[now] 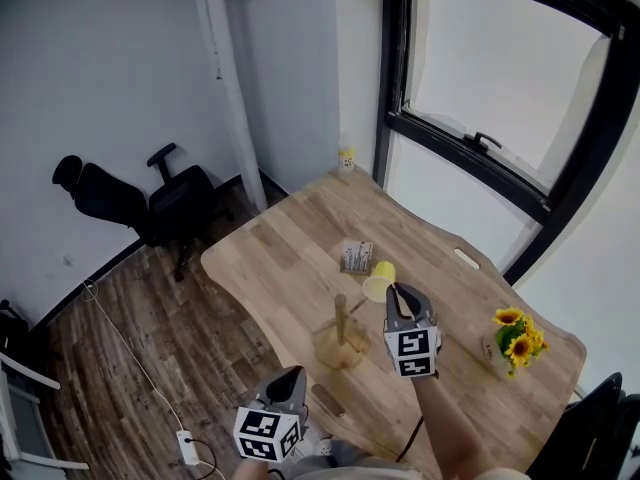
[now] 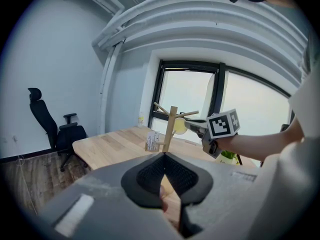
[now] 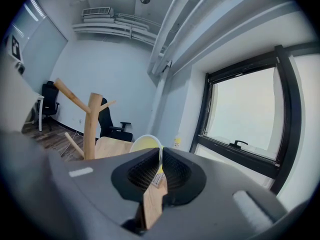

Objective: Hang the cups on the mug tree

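Note:
A wooden mug tree (image 1: 340,328) with slanting pegs stands on its round base near the table's front. In the left gripper view the mug tree (image 2: 171,126) rises just ahead. A pale yellow cup (image 1: 380,284) hangs in the air just right of the tree's top, and my right gripper (image 1: 398,290) is shut on its rim. In the right gripper view the cup (image 3: 145,143) pokes out above the jaws (image 3: 160,154), with the tree (image 3: 91,126) to its left. My left gripper (image 1: 293,373) waits low at the table's near edge, shut and empty (image 2: 164,155).
On the wooden table (image 1: 290,243) a small box with printed cards (image 1: 356,256) sits behind the tree. A pot of sunflowers (image 1: 515,336) stands at the right. A black office chair (image 1: 150,203) is on the floor at left, and a window (image 1: 500,78) is behind.

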